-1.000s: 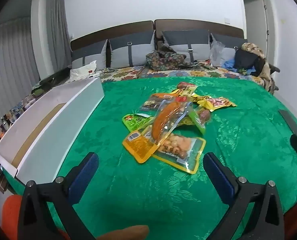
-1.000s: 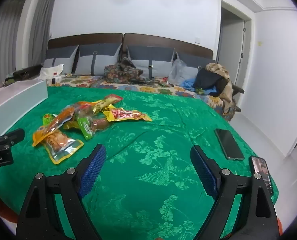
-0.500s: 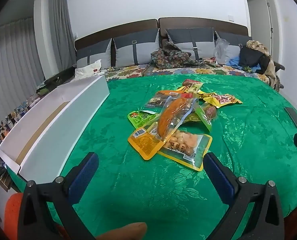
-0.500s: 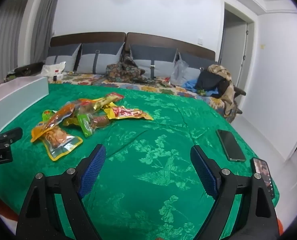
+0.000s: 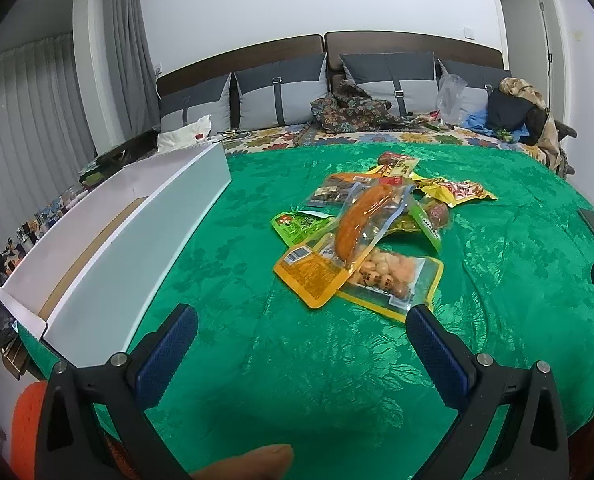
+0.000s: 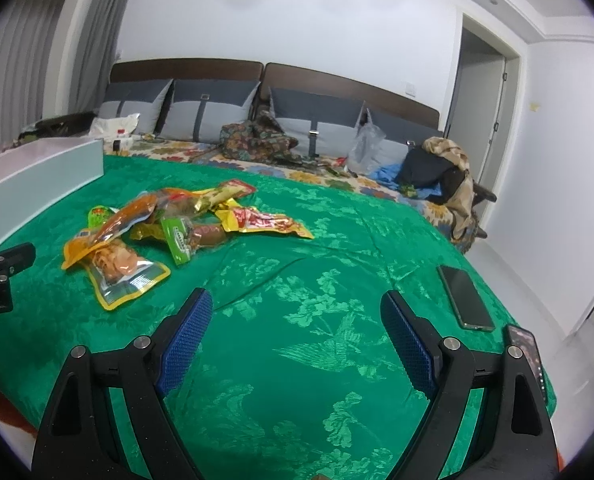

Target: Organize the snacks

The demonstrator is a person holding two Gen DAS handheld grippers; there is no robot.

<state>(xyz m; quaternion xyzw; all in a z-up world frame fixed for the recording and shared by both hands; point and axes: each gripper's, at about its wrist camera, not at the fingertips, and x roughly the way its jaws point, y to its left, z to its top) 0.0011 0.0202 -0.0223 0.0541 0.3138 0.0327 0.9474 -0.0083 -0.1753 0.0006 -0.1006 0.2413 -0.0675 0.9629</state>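
On the far left there's a long white box (image 5: 109,240) sitting along the edge of the green bedspread (image 5: 257,360). The left gripper (image 5: 302,330) hangs over the cloth with its jaws spread wide, nothing in them. Just past it, mid-bed, is the snack pile (image 5: 361,232) (an orange sausage pack on top, a yellow-edged pack of round bits nearest the gripper). The right gripper (image 6: 295,315) is wide apart too and empty, with the pile off to its left. Two phones (image 6: 464,297) lie near the bed's right edge.
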